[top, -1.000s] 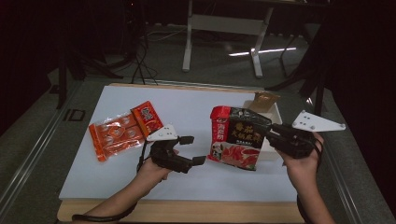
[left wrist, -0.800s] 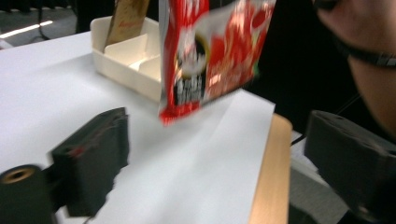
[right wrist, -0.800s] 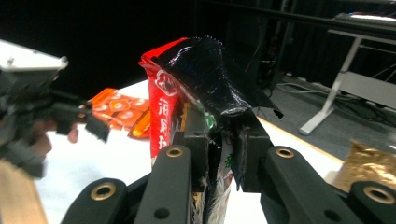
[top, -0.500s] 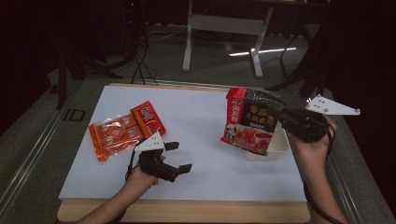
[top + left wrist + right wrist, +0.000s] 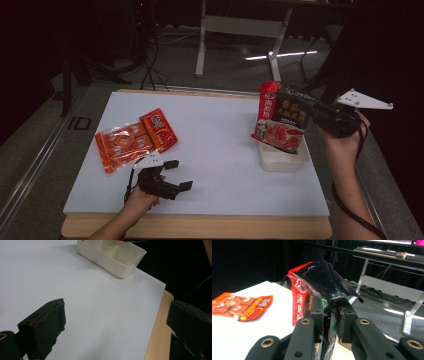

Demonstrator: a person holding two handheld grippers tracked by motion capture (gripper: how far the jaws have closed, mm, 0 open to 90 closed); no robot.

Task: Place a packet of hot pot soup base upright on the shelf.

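Red-and-black pouch [image 5: 281, 117] pinched upright in right gripper [image 5: 320, 111], centre-right of frame, its lower end directly over cream bin [image 5: 280, 161]. Left gripper [image 5: 176, 176] spread, empty, lower left.

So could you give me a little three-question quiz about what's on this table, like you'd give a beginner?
1. True or false: the right gripper is clamped on the red and black packet.
2. What sits on the table right below that packet?
A. an orange packet
B. a cream tray
C. a cup
3. Fill in: the left gripper's jaws stand ____, with nothing between them.

Key:
1. True: in the right gripper view its jaws pinch the packet's edge.
2. B: the cream tray. The orange packet lies flat at the table's left.
3. Open, having just been opening.
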